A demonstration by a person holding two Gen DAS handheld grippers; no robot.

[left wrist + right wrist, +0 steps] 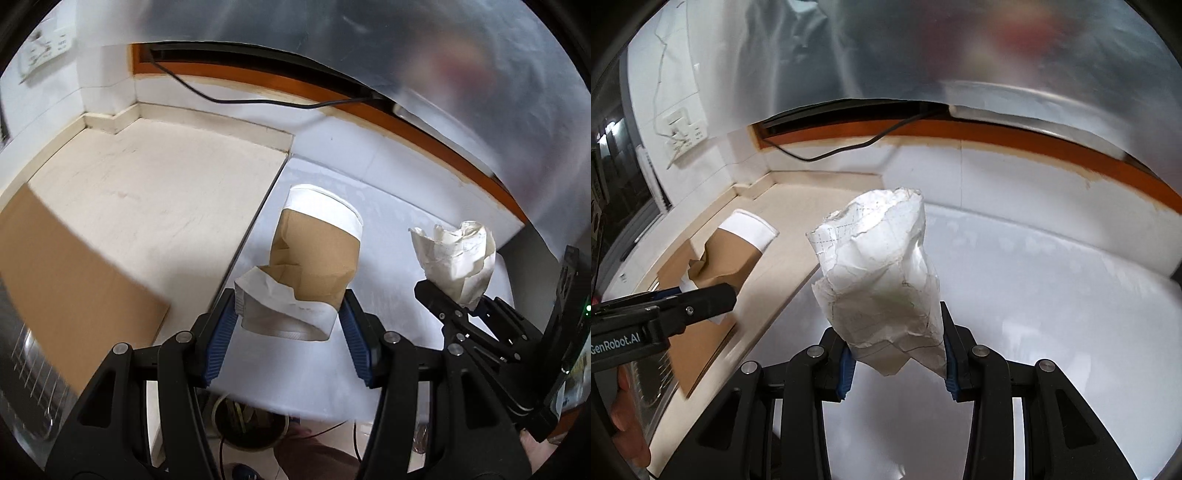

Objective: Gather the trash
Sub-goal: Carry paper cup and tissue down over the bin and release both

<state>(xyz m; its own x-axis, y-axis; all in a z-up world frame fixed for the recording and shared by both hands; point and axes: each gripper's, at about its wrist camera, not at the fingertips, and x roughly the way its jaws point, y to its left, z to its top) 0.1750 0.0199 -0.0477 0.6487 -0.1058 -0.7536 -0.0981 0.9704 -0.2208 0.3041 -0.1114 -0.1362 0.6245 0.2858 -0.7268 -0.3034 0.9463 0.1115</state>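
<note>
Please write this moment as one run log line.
left gripper: holds crushed paper cup | right gripper: holds crumpled paper | both lifted off table

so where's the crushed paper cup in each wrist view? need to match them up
Left wrist: crushed paper cup at centre, clamped between the left gripper pads.
Right wrist: same cup at left, mid-height, its base hidden behind the left gripper reaching in from the left edge.
Shared landmark: the black cable sagging along the orange-brown ledge at the back.

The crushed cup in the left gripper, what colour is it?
The crushed cup is brown with white bands at both ends, best seen in the left wrist view.
</note>
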